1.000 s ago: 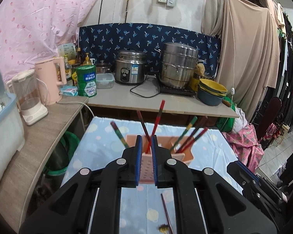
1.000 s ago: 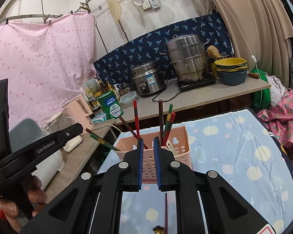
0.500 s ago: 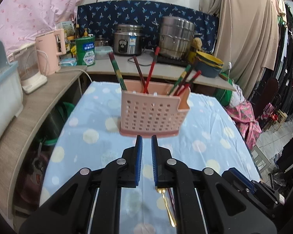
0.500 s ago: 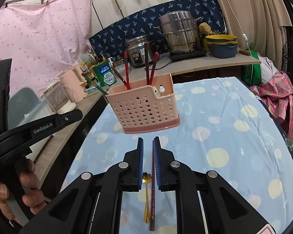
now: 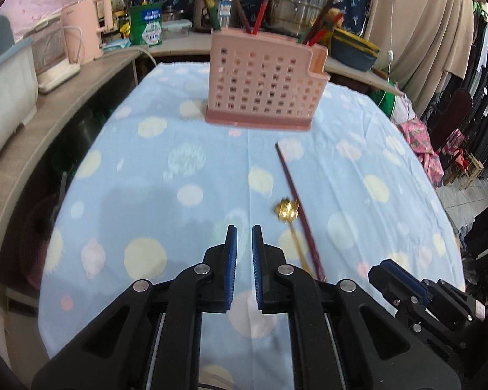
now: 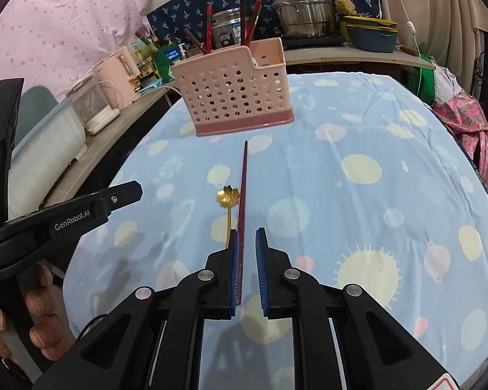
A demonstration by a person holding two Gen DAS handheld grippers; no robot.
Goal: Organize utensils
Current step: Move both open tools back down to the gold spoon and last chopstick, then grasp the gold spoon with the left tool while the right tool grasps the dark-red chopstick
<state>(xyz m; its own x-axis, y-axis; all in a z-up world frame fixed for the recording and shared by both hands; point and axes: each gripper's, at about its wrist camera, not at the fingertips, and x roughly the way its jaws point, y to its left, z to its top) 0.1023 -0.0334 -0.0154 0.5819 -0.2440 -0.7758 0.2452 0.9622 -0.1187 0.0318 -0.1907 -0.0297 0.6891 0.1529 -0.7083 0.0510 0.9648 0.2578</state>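
With both grippers' jaws nearly closed and empty, the right gripper (image 6: 245, 232) risked pushing the dark red chopstick (image 6: 243, 188) against the gold spoon (image 6: 227, 204) beside it.

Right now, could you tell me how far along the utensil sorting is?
Mostly done: several chopsticks already stand in the pink perforated holder. Nothing is in hand; the left gripper and right gripper are both shut and empty above the cloth. Left: one dark red chopstick and a gold flower-bowled spoon, lying side by side on the dotted blue tablecloth.
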